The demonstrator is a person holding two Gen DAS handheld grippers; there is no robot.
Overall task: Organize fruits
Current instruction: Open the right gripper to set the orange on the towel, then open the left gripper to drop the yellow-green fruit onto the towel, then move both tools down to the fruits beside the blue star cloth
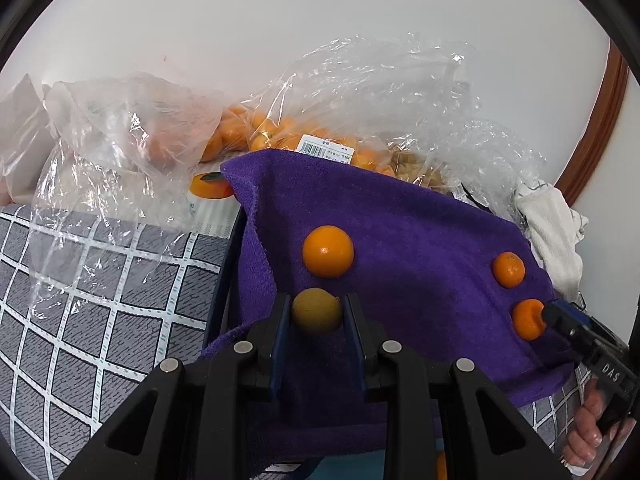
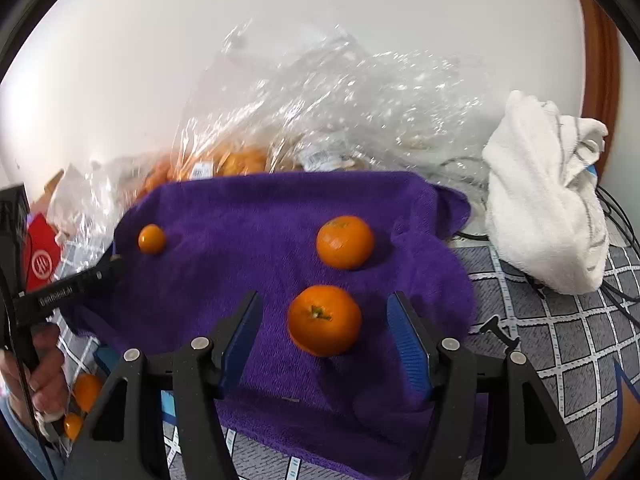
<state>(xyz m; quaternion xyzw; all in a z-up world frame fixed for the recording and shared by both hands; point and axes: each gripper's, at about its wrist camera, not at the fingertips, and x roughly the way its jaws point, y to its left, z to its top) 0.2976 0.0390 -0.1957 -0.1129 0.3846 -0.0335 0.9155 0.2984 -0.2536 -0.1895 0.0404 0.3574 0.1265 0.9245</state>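
A purple towel (image 1: 420, 240) lies spread over a raised surface. My left gripper (image 1: 316, 312) is shut on a small yellow-green fruit (image 1: 316, 311) at the towel's near edge. An orange (image 1: 328, 251) sits just beyond it. My right gripper (image 2: 324, 320) is open, its fingers either side of a tangerine (image 2: 324, 320) on the towel (image 2: 260, 208); the same tangerine (image 1: 527, 319) shows at the right in the left wrist view. A second tangerine (image 2: 345, 241) lies just behind it, and the orange (image 2: 152, 239) sits far left.
Clear plastic bags with several oranges (image 1: 256, 132) lie behind the towel against the white wall. A crumpled white cloth (image 2: 544, 196) is at the right. A grey checked cover (image 1: 80, 300) lies under everything. Two small oranges (image 2: 86, 392) sit low at left.
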